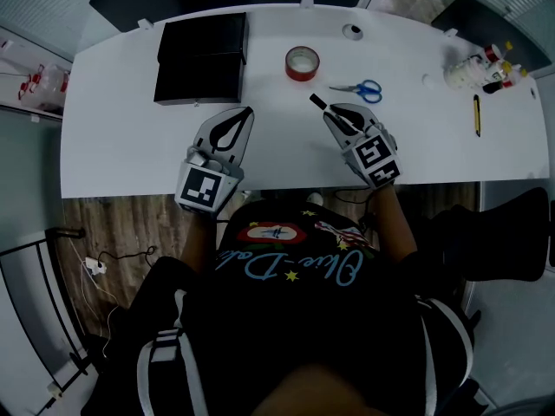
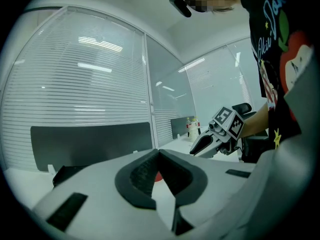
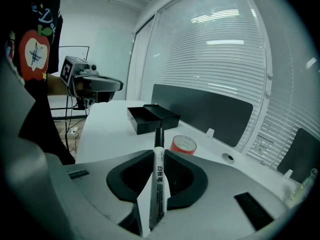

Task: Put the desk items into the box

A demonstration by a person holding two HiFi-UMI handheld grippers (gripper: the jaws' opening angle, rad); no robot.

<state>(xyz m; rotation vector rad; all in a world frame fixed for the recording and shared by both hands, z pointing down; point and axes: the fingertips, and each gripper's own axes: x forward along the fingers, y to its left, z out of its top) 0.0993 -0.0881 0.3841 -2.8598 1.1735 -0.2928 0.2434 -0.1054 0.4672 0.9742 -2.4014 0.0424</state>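
In the head view, the left gripper (image 1: 248,113) and right gripper (image 1: 335,113) are over the white counter (image 1: 121,137). The open black box (image 1: 201,57), red tape roll (image 1: 302,62) and scissors (image 1: 357,89) lie beyond them. In the left gripper view, its jaws meet tip to tip and hold nothing. In the right gripper view, its jaws are clamped on a marker (image 3: 158,176), whose black cap points toward the box.

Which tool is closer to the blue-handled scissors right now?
Right. The right tool, holding a whiteboard marker, is just short of the scissors, at their near-left side. The left tool is farther off to their left, near the black box.
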